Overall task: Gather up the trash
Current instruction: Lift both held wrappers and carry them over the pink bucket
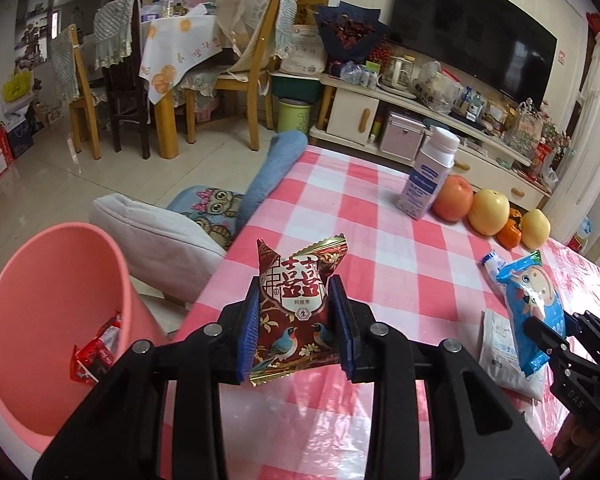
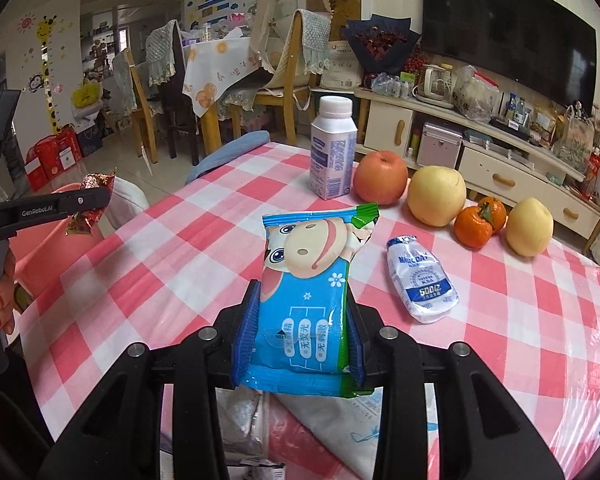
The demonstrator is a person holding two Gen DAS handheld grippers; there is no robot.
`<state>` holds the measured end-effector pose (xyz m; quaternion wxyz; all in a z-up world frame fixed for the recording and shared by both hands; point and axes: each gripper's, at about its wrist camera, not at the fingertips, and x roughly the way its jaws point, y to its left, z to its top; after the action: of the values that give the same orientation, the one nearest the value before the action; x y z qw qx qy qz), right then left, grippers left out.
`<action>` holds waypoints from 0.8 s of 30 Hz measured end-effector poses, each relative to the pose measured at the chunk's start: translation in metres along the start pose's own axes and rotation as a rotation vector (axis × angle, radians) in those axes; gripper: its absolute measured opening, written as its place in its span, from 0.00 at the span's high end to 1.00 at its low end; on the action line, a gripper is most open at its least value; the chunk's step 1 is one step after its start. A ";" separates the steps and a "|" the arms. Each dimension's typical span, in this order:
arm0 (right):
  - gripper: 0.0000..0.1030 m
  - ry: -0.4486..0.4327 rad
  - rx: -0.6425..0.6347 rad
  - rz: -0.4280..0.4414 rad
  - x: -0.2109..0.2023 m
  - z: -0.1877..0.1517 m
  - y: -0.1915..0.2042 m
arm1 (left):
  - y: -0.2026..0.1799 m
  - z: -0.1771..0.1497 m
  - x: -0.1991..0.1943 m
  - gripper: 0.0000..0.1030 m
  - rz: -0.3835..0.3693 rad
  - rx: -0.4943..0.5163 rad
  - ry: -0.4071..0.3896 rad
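pink checked table (image 2: 172, 248), bottle (image 2: 332, 152), fruit (image 2: 436, 196), pouch (image 2: 422, 280)

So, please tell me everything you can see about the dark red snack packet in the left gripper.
The dark red snack packet is glossy foil with gold crimped ends, printed with Chinese characters, flowers and two birds. It looks sealed and slightly puffed. It stands roughly upright, clamped at its sides between the left gripper's blue pads, above the checkered tablecloth, right of the pink bin.
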<state>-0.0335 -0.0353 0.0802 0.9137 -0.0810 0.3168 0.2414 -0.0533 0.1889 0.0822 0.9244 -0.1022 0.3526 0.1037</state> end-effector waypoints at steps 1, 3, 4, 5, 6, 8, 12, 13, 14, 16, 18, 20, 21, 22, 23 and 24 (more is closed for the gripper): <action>0.62 -0.001 -0.008 0.002 -0.001 0.002 0.004 | 0.004 0.001 -0.001 0.66 0.008 -0.007 -0.003; 0.62 -0.007 -0.025 0.011 -0.003 0.006 0.015 | 0.011 0.003 -0.002 0.66 0.014 -0.020 -0.005; 0.62 -0.009 -0.026 0.018 -0.004 0.008 0.019 | 0.016 0.004 -0.004 0.66 0.022 -0.027 -0.009; 0.62 -0.014 -0.023 0.031 -0.005 0.011 0.025 | 0.018 0.004 -0.005 0.66 0.028 -0.031 -0.012; 0.62 -0.019 -0.022 0.044 -0.006 0.014 0.030 | 0.022 0.005 -0.007 0.66 0.035 -0.039 -0.017; 0.62 -0.031 -0.023 0.074 -0.009 0.022 0.044 | 0.031 0.008 -0.011 0.66 0.038 -0.064 -0.026; 0.62 -0.049 -0.047 0.135 -0.011 0.040 0.078 | 0.055 0.013 -0.022 0.66 0.066 -0.119 -0.046; 0.62 -0.052 -0.057 0.154 -0.011 0.045 0.090 | 0.064 0.014 -0.025 0.66 0.077 -0.138 -0.050; 0.62 -0.054 -0.066 0.169 -0.011 0.050 0.099 | 0.072 0.015 -0.026 0.66 0.083 -0.153 -0.052; 0.62 -0.060 -0.086 0.200 -0.009 0.059 0.122 | 0.091 0.016 -0.031 0.66 0.101 -0.199 -0.057; 0.62 -0.061 -0.105 0.231 -0.007 0.066 0.144 | 0.108 0.016 -0.034 0.66 0.119 -0.234 -0.061; 0.62 -0.058 -0.130 0.255 -0.003 0.073 0.165 | 0.127 0.016 -0.039 0.66 0.147 -0.270 -0.068; 0.62 -0.054 -0.143 0.269 0.000 0.076 0.177 | 0.135 0.016 -0.041 0.66 0.156 -0.286 -0.071; 0.62 -0.051 -0.152 0.279 0.002 0.078 0.185 | 0.144 0.015 -0.043 0.66 0.161 -0.306 -0.075; 0.62 -0.047 -0.163 0.295 0.006 0.081 0.197 | 0.156 0.014 -0.045 0.66 0.165 -0.335 -0.079; 0.62 -0.044 -0.174 0.308 0.008 0.083 0.207 | 0.164 0.014 -0.046 0.66 0.166 -0.355 -0.082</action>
<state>-0.0848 0.1734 0.1415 0.8622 -0.1047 0.2832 0.4067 -0.1213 0.3439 0.1049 0.8937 -0.2298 0.2980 0.2442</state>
